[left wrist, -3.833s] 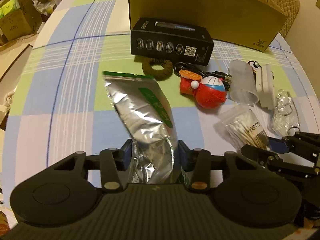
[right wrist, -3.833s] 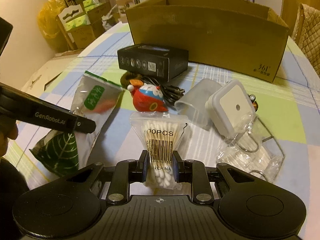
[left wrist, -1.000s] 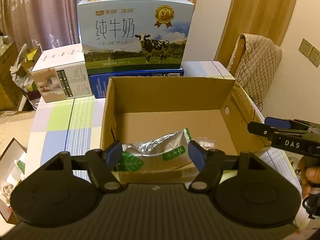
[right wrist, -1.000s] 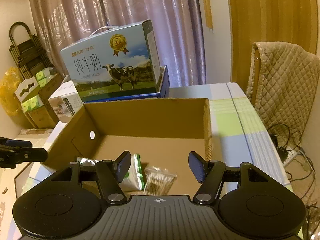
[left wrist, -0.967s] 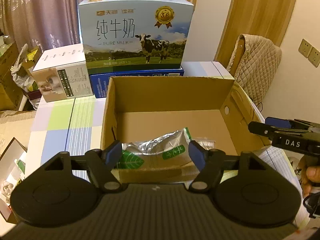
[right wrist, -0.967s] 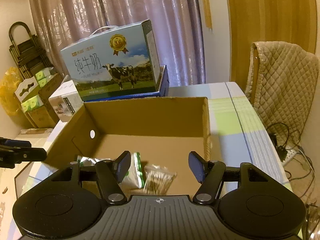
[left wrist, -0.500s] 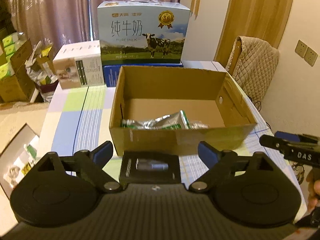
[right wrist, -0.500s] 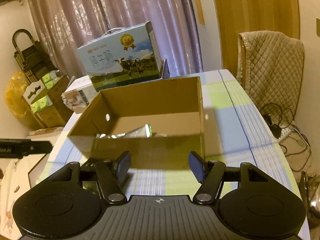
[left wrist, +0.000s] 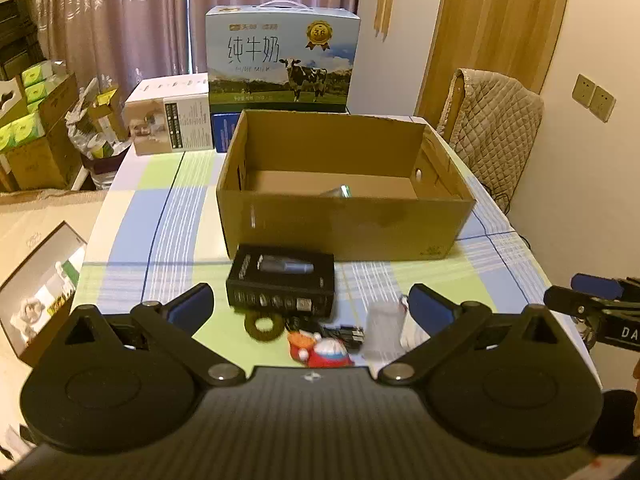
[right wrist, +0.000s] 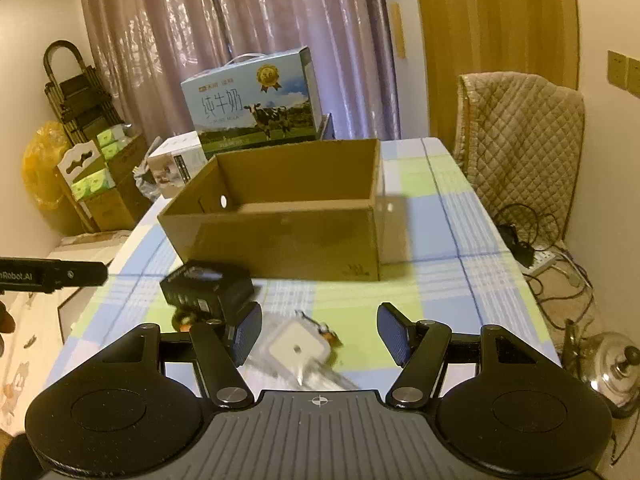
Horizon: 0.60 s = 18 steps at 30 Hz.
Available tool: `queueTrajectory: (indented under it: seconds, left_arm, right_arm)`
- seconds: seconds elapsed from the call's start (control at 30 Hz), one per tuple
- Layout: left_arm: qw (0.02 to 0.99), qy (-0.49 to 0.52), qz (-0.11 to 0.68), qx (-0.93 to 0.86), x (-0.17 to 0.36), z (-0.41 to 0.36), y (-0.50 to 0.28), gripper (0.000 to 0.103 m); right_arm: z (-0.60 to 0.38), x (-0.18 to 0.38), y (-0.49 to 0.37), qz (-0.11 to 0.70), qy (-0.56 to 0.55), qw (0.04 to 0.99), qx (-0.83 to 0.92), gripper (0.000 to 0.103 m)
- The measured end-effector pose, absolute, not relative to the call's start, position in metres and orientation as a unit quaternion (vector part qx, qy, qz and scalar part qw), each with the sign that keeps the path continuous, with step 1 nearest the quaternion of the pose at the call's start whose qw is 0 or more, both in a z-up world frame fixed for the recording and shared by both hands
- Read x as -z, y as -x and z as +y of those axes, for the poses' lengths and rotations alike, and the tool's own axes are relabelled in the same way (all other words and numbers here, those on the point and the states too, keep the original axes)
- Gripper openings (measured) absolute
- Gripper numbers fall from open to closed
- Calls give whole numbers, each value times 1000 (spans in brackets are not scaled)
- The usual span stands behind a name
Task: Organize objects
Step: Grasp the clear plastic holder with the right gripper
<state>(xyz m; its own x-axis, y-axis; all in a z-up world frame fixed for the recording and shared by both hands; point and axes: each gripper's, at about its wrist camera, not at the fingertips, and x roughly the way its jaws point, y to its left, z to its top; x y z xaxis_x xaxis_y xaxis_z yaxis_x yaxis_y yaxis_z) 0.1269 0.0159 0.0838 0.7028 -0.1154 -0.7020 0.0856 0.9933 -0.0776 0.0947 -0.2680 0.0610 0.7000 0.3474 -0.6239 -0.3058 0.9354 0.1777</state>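
Note:
An open cardboard box (left wrist: 344,224) (right wrist: 280,240) stands on the checked tablecloth, with a corner of the foil pouch (left wrist: 340,191) showing inside. In front of it lie a black product box (left wrist: 282,284) (right wrist: 208,288), a brown braided ring (left wrist: 262,325), a red and blue toy figure (left wrist: 324,354), black cables and a clear plastic cup (left wrist: 378,330). A white square container (right wrist: 298,346) lies near the right gripper. My left gripper (left wrist: 312,306) hangs above these items, its jaws still opening, nothing between them. My right gripper (right wrist: 320,334) is open and empty.
A blue milk carton case (left wrist: 280,64) and a white carton (left wrist: 172,120) stand behind the box. A quilted chair (left wrist: 492,120) is at the right. Stacked boxes (left wrist: 32,128) fill the floor at left; cables and a steel kettle (right wrist: 612,360) lie on the floor at right.
Both grippers have pulled back from over the cardboard box toward the table's near end. The left jaws have spread wider. The pouch and cotton swabs stay in the box.

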Motion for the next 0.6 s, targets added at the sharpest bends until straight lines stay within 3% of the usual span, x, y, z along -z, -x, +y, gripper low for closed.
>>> queueTrajectory:
  seconds: [0.33, 0.6]
  left_arm:
    - [928, -1, 370, 36, -53, 13, -67, 102]
    - [916, 42, 398, 27, -33, 25, -51, 102]
  right_arm:
    - [-291, -15, -44, 377, -25, 912, -159, 61]
    - [-293, -11, -48, 390, -40, 906, -159, 61]
